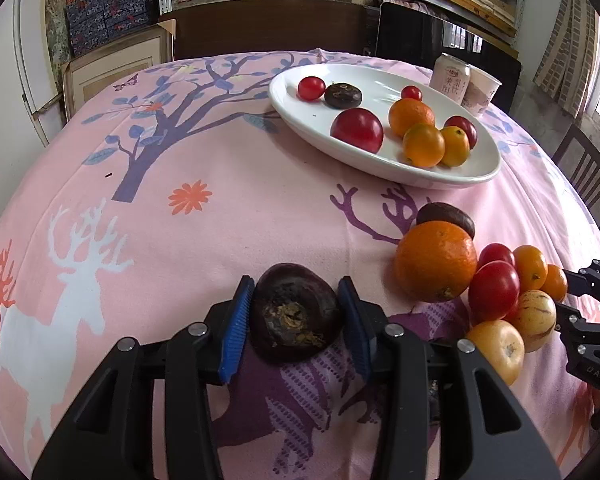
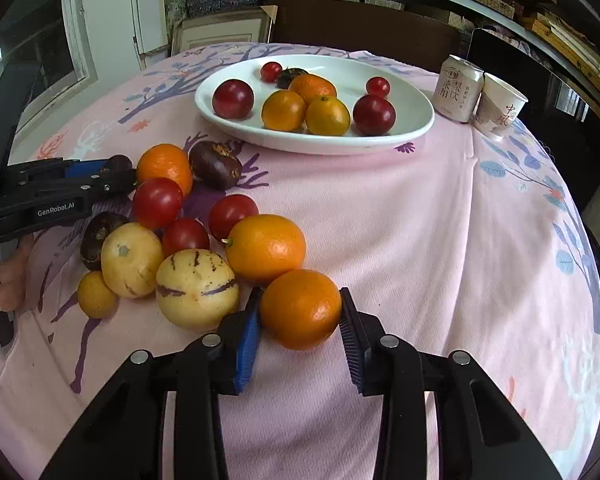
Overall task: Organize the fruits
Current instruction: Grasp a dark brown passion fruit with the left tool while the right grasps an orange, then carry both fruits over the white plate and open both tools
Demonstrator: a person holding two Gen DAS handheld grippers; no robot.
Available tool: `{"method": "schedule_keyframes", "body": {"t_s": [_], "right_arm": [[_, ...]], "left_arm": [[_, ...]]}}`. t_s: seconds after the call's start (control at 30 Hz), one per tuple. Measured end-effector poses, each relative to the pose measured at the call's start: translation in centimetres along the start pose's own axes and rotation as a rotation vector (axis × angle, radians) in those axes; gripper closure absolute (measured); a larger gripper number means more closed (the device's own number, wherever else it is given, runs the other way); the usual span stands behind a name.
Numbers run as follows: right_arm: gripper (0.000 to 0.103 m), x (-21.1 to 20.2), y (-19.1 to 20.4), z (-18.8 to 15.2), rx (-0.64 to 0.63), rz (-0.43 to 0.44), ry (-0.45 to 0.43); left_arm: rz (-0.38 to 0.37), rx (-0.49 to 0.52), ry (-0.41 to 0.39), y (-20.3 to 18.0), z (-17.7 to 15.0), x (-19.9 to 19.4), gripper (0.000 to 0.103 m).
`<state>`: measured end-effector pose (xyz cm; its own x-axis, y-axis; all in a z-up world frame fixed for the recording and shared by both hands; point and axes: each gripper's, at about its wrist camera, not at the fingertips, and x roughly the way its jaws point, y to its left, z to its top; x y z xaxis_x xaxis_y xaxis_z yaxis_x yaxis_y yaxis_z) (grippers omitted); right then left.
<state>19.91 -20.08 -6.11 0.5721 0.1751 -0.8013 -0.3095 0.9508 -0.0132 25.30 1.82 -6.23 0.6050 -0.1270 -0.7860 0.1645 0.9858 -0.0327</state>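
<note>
My left gripper [image 1: 296, 312] is shut on a dark purple fruit [image 1: 294, 322], just above the pink tablecloth. My right gripper [image 2: 300, 320] is shut on a small orange [image 2: 300, 309] at the near edge of a fruit pile. The pile holds a larger orange [image 2: 265, 248], a striped yellow melon [image 2: 197, 288], red tomatoes [image 2: 157, 202] and a dark fruit [image 2: 215, 164]. A white oval plate [image 2: 414, 116] at the back holds several tomatoes, oranges and a dark fruit; it also shows in the left wrist view [image 1: 300, 120]. The left gripper shows at the pile's left [image 2: 116, 172].
A drink can [image 2: 458, 88] and a paper cup [image 2: 500, 105] stand right of the plate near the table's far edge. Dark chairs [image 2: 360, 24] stand behind the table. Shelves with boxes line the back wall.
</note>
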Motion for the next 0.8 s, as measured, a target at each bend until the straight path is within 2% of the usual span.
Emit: {"method": "schedule_keyframes", "body": {"t_s": [0.3, 0.43, 0.57, 0.67, 0.73, 0.8], "right_arm": [[0.066, -1.1, -1.2, -0.1, 0.076, 0.031, -0.048], [0.066, -3.6, -2.5, 0.6, 0.141, 0.032, -0.126], [0.066, -7.1, -4.1, 2.6, 0.203, 0.027, -0.291], [0.066, -8.5, -4.5, 4.7, 0.217, 0.009, -0.398], [0.066, -8.1, -4.5, 6.2, 0.212, 0.019, -0.424], [0.066, -6.6, -4.5, 7.8, 0.203, 0.035, -0.404]], "left_arm": [[-0.006, 0.014, 0.002, -0.1, 0.2, -0.5, 0.062], [-0.033, -0.005, -0.076, -0.6, 1.5, -3.6, 0.062], [-0.043, 0.012, -0.152, -2.1, 4.4, -6.6, 0.062], [-0.043, 0.009, -0.158, -3.1, 7.5, -7.0, 0.061], [-0.033, 0.022, -0.162, -3.8, 9.5, -6.3, 0.061], [-0.006, 0.028, -0.166, -4.3, 11.2, -5.0, 0.061]]}}
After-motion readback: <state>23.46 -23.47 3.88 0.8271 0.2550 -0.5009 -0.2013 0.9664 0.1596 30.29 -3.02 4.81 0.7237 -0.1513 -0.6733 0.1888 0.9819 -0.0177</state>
